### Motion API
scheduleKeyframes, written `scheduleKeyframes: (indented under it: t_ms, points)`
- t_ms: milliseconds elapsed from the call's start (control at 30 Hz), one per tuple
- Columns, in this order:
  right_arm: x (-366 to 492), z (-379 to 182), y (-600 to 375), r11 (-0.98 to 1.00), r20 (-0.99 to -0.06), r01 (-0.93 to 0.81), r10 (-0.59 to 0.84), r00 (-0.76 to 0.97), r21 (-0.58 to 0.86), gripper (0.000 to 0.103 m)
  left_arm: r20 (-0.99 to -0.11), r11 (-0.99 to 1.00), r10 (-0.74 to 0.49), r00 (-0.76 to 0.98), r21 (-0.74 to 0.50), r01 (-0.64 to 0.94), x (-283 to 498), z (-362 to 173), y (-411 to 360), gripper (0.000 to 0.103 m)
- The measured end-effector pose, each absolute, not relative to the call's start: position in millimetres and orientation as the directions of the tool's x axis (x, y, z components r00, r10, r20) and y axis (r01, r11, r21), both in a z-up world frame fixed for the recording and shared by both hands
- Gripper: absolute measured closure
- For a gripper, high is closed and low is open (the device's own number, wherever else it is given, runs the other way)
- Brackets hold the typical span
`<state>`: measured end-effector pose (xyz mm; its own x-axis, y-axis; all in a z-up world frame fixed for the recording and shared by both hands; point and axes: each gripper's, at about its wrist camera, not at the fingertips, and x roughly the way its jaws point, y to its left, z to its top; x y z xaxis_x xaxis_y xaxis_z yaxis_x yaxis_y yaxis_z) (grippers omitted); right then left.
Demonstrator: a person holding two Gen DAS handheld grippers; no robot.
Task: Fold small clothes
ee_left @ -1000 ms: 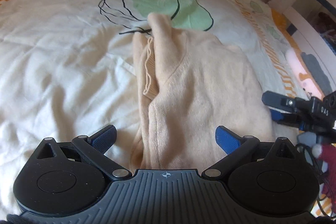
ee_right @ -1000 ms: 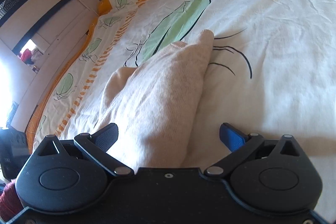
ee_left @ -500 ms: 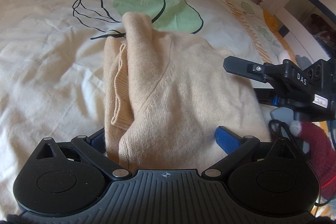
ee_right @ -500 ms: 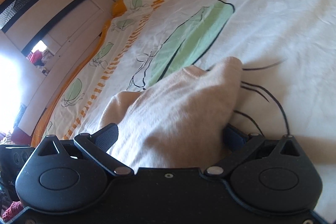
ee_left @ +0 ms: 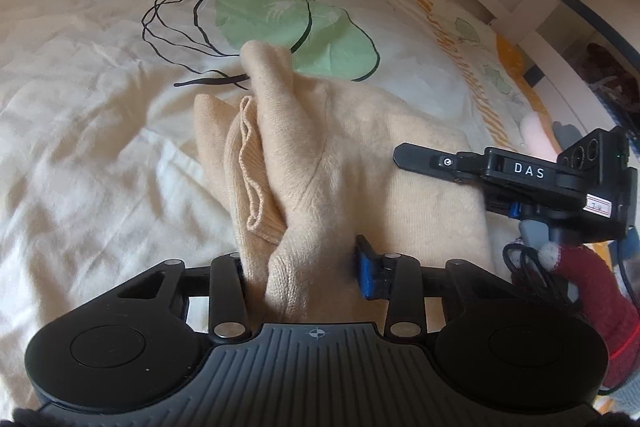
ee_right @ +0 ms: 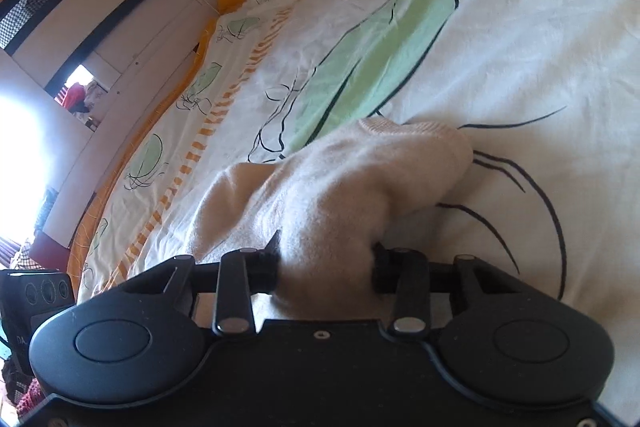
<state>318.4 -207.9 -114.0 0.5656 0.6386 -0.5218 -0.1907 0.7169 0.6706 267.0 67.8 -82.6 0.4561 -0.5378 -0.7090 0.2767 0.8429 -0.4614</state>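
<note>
- Your left gripper point(ee_left: 298, 263) is closing on the near edge of the cream, soft-knit small sweater point(ee_left: 360, 147); bunched knit already sits between its jaws, and the blue pad point(ee_left: 366, 267) on one side presses the fabric.
- Your right gripper point(ee_right: 326, 267) is closing too, with a thick fold of the same sweater pinched between its black fingers; seen from the left wrist view, it reaches in over the sweater's right side.
- The sweater lies on the white bed cover with green leaf prints and orange stripes point(ee_left: 80, 107), partly folded, one sleeve or corner standing up in a ridge toward the far end.
- Finish both closures before you lift. From these views I cannot tell whether you have one layer or several, so check that each grip holds only the layers you mean to turn.
- Keep the bed cover out of the jaws; the knit lies flat against it, and a low bite could catch both.
- Likely next, raise both near corners together and level, then carry them toward the far end so the fold line stays straight.
- Keep light tension between your two hands; slack lets the soft knit sag and wrinkle.
- Lay the edge down on the far edge, aligned, before you release.
</note>
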Motion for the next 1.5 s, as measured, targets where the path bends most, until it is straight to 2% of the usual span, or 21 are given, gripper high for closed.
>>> scheduleKeyframes:
  t_ms: [167, 367, 667, 767, 867, 933, 967, 1033, 1133, 1300, 1400, 1500]
  points:
    - [294, -93, -212, 0.732, -0.528, -0.184, 0.62, 0.581, 0.656, 0.056, -0.672, 0.789, -0.614, 0.415, -0.538, 0.297, 244, -69, 63, 0.068]
    - [244, -78, -229, 0.774, -0.593, -0.145, 0.578, 0.561, 0.617, 0.056, -0.651, 0.746, -0.666, 0.363, -0.586, 0.316, 197, -63, 46, 0.069]
    - [164, -31, -246, 0.768, -0.577, -0.188, 0.597, 0.557, 0.613, 0.059, -0.58, 0.652, -0.758, 0.298, -0.669, 0.357, 116, -46, 38, 0.072]
    - [149, -21, -245, 0.77, -0.57, -0.222, 0.604, 0.557, 0.598, 0.059, -0.604, 0.681, -0.732, 0.316, -0.631, 0.371, 102, -51, 36, 0.072]
    - [149, -41, -247, 0.785, -0.601, -0.187, 0.582, 0.548, 0.59, 0.059, -0.662, 0.735, -0.677, 0.32, -0.594, 0.326, 97, -73, 38, 0.071]
    - [150, -62, -248, 0.825, -0.647, -0.13, 0.52, 0.557, 0.55, 0.055, -0.698, 0.775, -0.632, 0.337, -0.564, 0.284, 96, -89, 46, 0.066]
    - [152, -72, -250, 0.848, -0.677, -0.096, 0.479, 0.559, 0.521, 0.055, -0.684, 0.763, -0.646, 0.34, -0.59, 0.264, 96, -95, 52, 0.062]
    - [152, -84, -253, 0.864, -0.693, -0.061, 0.441, 0.57, 0.499, 0.039, -0.671, 0.752, -0.657, 0.345, -0.619, 0.228, 95, -98, 62, 0.062]
    - [140, -89, -260, 0.854, -0.673, -0.043, 0.439, 0.596, 0.519, 0.036, -0.684, 0.773, -0.632, 0.364, -0.587, 0.239, 90, -95, 65, 0.061]
    - [125, -84, -261, 0.882, -0.673, -0.039, 0.386, 0.631, 0.47, 0.03, -0.707, 0.807, -0.59, 0.39, -0.527, 0.266, 76, -85, 61, 0.059]
    - [111, -78, -270, 0.862, -0.638, -0.028, 0.397, 0.66, 0.507, 0.03, -0.702, 0.824, -0.567, 0.431, -0.48, 0.301, 64, -66, 61, 0.061]
    - [94, -71, -279, 0.821, -0.587, -0.036, 0.437, 0.682, 0.569, 0.03, -0.678, 0.848, -0.527, 0.513, -0.379, 0.371, 52, -36, 57, 0.061]
